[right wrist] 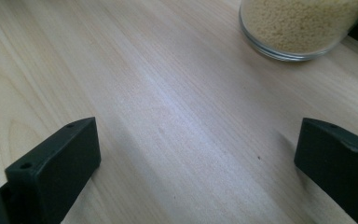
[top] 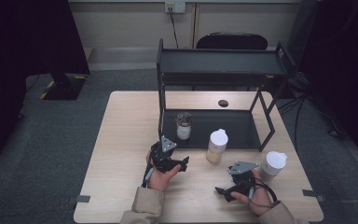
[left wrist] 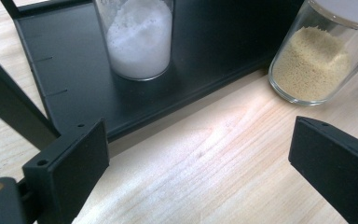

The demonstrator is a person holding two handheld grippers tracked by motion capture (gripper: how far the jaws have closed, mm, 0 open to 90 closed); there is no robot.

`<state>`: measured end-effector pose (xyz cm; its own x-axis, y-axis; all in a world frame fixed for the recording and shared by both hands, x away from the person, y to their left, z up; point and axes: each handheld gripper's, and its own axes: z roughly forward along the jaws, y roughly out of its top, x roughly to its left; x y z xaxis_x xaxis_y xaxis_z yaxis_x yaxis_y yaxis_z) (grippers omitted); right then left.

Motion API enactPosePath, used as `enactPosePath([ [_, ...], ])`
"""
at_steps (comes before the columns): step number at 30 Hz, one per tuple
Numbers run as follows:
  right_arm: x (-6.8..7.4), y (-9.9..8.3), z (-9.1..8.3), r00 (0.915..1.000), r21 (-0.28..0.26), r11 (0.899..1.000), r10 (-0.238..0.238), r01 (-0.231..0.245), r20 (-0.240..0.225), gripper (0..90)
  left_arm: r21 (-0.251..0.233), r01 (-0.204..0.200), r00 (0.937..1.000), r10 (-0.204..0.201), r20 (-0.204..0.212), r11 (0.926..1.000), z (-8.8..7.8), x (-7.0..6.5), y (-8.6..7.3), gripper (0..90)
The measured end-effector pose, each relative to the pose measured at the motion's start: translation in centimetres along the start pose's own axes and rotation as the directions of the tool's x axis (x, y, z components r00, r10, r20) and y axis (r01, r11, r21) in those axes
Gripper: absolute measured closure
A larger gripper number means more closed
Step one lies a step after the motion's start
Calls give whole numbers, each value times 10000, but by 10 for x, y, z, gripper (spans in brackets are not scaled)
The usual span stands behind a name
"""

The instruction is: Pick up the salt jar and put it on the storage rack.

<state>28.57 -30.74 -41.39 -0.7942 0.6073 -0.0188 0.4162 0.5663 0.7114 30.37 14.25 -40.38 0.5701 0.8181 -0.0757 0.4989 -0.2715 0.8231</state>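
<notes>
Both our left gripper [top: 185, 163] and right gripper [top: 220, 191] gape empty; the grain jar [top: 216, 146] stands on the table [top: 121, 140] beside the shelf [top: 233, 128] – glass, smooth, breakable, so we should grasp mid-body

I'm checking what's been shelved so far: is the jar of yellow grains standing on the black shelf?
No, the jar of yellow grains stands on the wooden table beside the black shelf, which bears the jar of white powder.
</notes>
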Motion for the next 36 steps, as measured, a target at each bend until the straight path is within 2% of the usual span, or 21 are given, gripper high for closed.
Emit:
enactPosePath([
  [30, 0, 0, 0, 10000, 0, 10000, -1, 1, 1, 0, -13, 468, 9982, -468, -367, 9989, -19, 9, -22, 44],
  [36, 0, 0, 0, 10000, -1, 10000, 1, -1, 0, 0, 31, 451, 9980, -450, -454, 9990, -23, 9, -25, 43],
])
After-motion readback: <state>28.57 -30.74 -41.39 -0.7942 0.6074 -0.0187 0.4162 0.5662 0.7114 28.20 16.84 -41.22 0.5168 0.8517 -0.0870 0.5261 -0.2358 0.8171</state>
